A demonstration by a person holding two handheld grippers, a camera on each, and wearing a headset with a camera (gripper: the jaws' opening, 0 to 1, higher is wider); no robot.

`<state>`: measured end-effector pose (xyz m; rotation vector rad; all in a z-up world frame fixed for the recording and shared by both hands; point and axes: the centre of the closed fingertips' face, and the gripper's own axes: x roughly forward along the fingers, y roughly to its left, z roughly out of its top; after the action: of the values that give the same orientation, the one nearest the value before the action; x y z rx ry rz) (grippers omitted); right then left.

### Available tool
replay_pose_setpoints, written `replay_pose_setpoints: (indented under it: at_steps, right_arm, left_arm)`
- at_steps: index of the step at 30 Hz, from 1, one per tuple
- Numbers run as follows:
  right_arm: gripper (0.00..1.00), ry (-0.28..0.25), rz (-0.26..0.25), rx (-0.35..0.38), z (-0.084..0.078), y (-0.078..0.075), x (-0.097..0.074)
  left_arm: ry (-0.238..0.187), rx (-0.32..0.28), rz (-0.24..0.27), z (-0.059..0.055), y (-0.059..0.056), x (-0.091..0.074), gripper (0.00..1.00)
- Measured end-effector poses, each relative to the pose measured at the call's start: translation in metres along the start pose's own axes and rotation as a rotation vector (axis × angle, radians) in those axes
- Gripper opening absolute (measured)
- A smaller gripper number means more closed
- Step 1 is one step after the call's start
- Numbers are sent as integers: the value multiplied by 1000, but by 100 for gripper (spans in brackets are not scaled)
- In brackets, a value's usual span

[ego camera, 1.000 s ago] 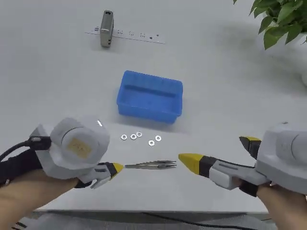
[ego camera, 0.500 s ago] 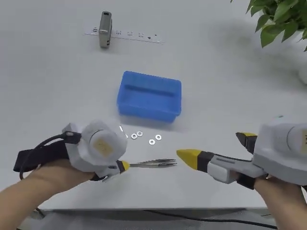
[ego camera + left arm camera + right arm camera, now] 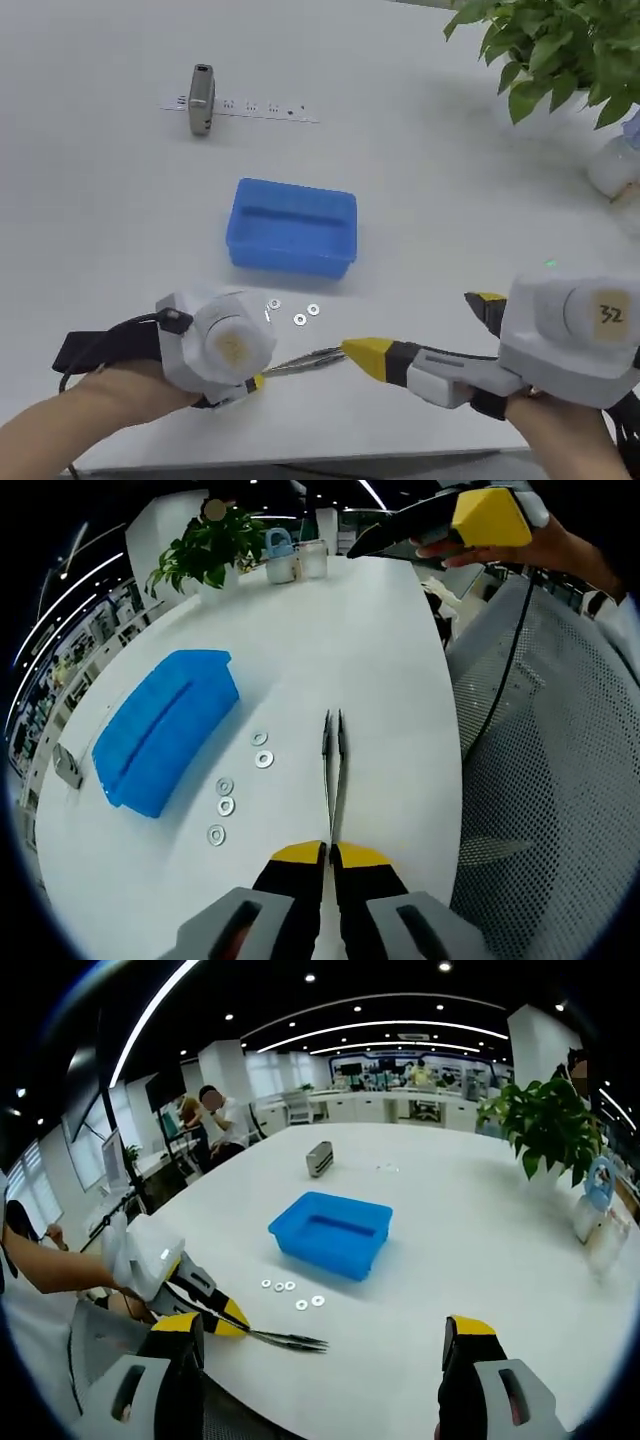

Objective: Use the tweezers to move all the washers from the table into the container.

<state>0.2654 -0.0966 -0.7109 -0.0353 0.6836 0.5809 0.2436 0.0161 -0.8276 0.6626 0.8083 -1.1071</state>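
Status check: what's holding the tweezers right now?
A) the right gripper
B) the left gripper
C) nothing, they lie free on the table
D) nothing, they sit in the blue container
B: the left gripper is shut on the back end of the tweezers.

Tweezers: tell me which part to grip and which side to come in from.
Grip the joined rear end, coming in along their length from behind. The tweezers are long and thin, with the arms running out to free tips, so that end likely holds firmest and leaves the tips clear for the washers. The left gripper is shut there.
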Motion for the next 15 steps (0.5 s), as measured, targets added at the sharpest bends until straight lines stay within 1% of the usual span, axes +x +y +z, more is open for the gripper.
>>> replay_pose_setpoints:
  at_steps: [4,5,6,7,9,10,11,12,13,14,15]
  right_arm:
    - [98,39,59,-39,-7,12,13]
    - [96,55,88,-64,-11,17,17]
    - [93,64,112,-79,-14,21,20]
    - [88,70,125,-79,-17,24,24]
    - [81,122,171,-79,-29,33,31]
    - [77,130,178,-88,-31,35,34]
    - [74,126,178,-114,-31,36,39]
    - [72,133,186,-136,-33,38,41]
    - [68,148,205,-167,-35,42,45]
    - [65,159,212,-184,-37,43,47]
    - [59,169,226,-209,-38,44,49]
  left_arm:
    - [10,7,-8,-1,-1,-2,0]
    - [9,11,2,-2,-1,-4,0]
    - [12,7,2,-3,0,-4,0]
    - [11,-3,-3,-4,-1,-6,0]
    - [0,-11,-6,-3,-3,-10,0]
    - [-7,-17,-5,-1,-2,-13,0]
    - [-19,-28,-2,3,-2,-18,0]
    - [-31,-35,-1,5,-1,-22,0]
    - [-46,-52,2,10,0,-27,0]
    - [-53,-61,4,12,1,-30,0]
    - [-58,-72,4,14,1,-34,0]
